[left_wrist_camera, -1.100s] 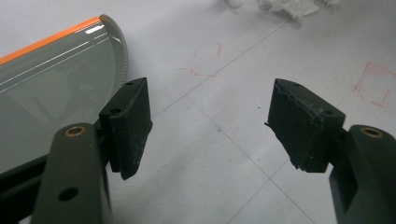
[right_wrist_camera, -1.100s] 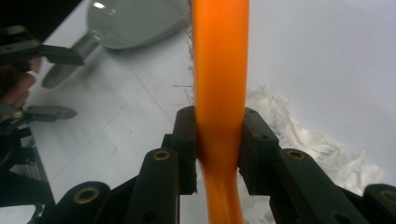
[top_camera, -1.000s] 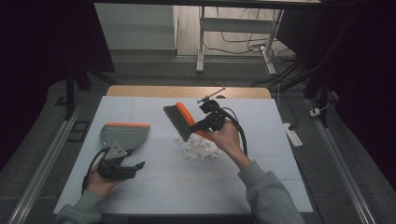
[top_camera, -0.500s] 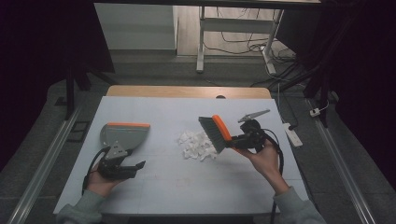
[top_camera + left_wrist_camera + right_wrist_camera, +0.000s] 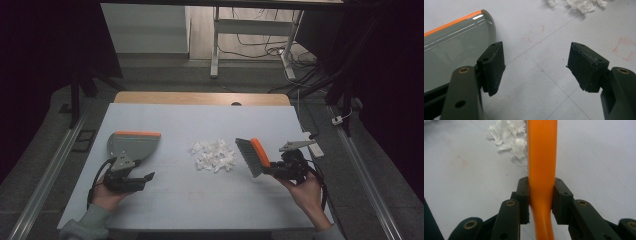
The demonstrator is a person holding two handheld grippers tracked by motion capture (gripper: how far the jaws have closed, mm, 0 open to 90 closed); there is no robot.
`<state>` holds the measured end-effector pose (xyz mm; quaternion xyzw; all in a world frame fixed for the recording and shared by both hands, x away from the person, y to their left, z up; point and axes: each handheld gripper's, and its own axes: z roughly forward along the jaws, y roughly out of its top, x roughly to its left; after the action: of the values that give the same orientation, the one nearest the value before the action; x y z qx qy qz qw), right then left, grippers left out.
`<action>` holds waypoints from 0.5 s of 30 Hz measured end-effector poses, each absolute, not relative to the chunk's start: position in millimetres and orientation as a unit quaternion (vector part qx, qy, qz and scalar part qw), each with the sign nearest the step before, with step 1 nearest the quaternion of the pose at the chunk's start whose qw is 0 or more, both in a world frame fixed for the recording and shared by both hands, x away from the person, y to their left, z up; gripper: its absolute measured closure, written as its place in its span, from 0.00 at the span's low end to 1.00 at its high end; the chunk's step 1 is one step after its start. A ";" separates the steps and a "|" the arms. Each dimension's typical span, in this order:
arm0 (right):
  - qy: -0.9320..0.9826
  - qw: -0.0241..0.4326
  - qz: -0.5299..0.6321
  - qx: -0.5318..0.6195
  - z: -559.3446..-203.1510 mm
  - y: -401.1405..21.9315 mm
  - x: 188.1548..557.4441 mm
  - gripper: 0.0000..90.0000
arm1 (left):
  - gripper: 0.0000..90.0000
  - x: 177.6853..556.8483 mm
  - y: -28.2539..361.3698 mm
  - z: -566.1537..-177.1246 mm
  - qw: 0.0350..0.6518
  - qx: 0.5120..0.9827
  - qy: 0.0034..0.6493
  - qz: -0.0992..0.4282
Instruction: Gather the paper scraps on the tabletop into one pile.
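Observation:
A grey dustpan (image 5: 134,145) with an orange lip lies on the left of the white tabletop (image 5: 190,210); in the left gripper view the dustpan (image 5: 451,47) sits just left of the jaws. My left gripper (image 5: 145,177) rests near its rear, open, with only bare table between its pads (image 5: 492,65). A pile of white paper scraps (image 5: 214,155) lies mid-table. Right of it, my right gripper (image 5: 274,169) is shut on the orange handle (image 5: 541,157) of a hand brush (image 5: 252,156), bristles facing the scraps (image 5: 509,137).
A white power strip (image 5: 315,147) lies at the table's right edge. Faint red square marks (image 5: 624,48) are drawn on the tabletop. A wooden strip (image 5: 200,98) borders the far edge, and metal rails (image 5: 45,175) run along the floor on both sides.
My right gripper has carried the brush from behind the scraps rightward and toward the near edge, lower, to the pile's right side. The left gripper and the dustpan have stayed put.

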<state>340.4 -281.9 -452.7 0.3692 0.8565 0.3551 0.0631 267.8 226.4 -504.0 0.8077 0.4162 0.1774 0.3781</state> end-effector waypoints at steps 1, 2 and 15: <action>0.855 0.066 0.356 0.372 -454.7 -285.3 338.2 0.78 | 0.33 267.3 226.2 -504.0 0.378 0.808 0.416 0.178; 0.852 0.069 0.357 0.376 -456.3 -288.8 336.5 0.78 | 0.33 266.8 226.2 -504.0 0.378 0.808 0.416 0.177; 0.838 0.098 0.373 0.386 -460.6 -303.2 336.1 0.78 | 0.33 260.5 229.7 -502.9 0.387 0.801 0.419 0.179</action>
<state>336.1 -303.2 -460.6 0.3860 0.8380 0.3733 0.0975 260.5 229.7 -502.9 0.8012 0.4192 0.1793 0.3874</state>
